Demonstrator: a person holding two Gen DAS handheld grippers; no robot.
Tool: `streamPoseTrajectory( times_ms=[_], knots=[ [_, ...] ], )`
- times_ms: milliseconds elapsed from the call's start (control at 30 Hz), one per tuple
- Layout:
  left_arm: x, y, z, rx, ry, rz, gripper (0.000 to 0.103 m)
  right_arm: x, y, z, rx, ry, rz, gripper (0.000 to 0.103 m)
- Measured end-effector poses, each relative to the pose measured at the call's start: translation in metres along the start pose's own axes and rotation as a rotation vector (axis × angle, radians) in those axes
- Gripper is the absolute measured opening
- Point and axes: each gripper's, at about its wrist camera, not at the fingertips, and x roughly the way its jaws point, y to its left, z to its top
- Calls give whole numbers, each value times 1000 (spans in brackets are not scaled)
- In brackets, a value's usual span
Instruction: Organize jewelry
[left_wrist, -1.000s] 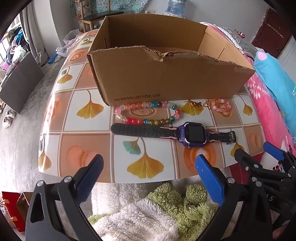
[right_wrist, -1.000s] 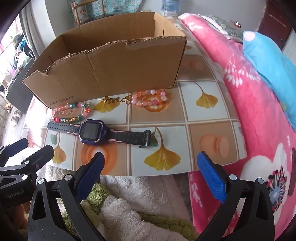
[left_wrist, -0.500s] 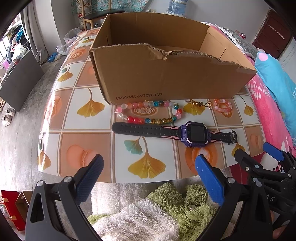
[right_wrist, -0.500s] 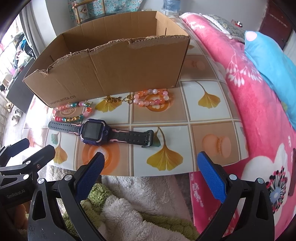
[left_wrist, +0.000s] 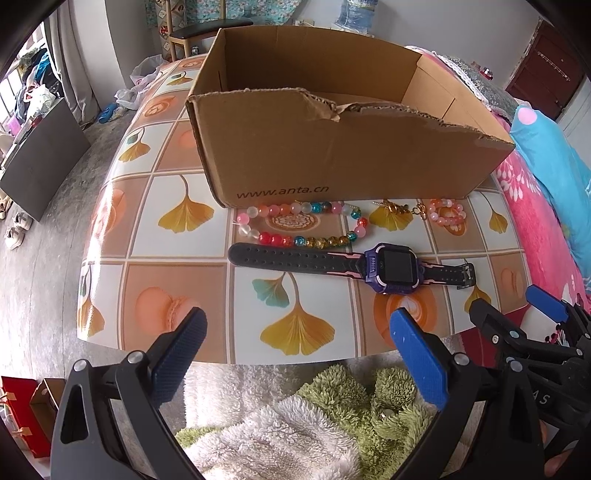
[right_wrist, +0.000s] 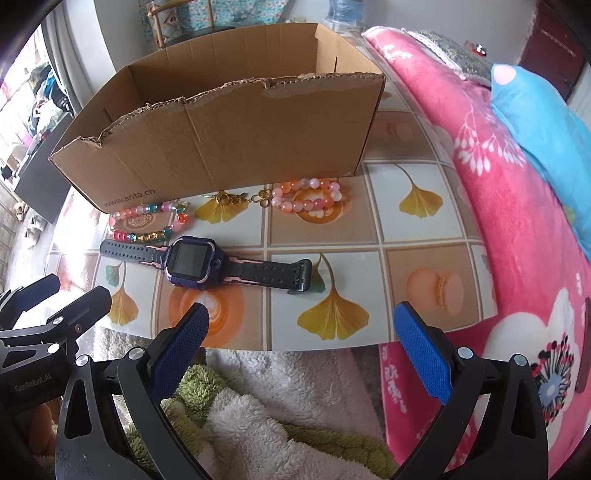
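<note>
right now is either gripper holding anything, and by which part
Nothing is held. The left gripper and right gripper are both open, short of the watch lying on the table.

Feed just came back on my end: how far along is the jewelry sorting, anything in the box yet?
Nothing looks done: the visible part of the cardboard box floor is bare, though its front wall hides the near part. Nothing is in hand; the left gripper and right gripper are both open at the table's near edge. Left to move: the smartwatch, multicolored bead bracelet, gold chain and pink bead bracelet.
</note>
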Motion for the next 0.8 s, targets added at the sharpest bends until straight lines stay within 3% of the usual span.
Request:
streamPoseTrajectory(
  times_ms=[800],
  knots=[
    [-1,5,-1,-7,3,3,97,0,5,1,2,6,-2,96]
  ],
)
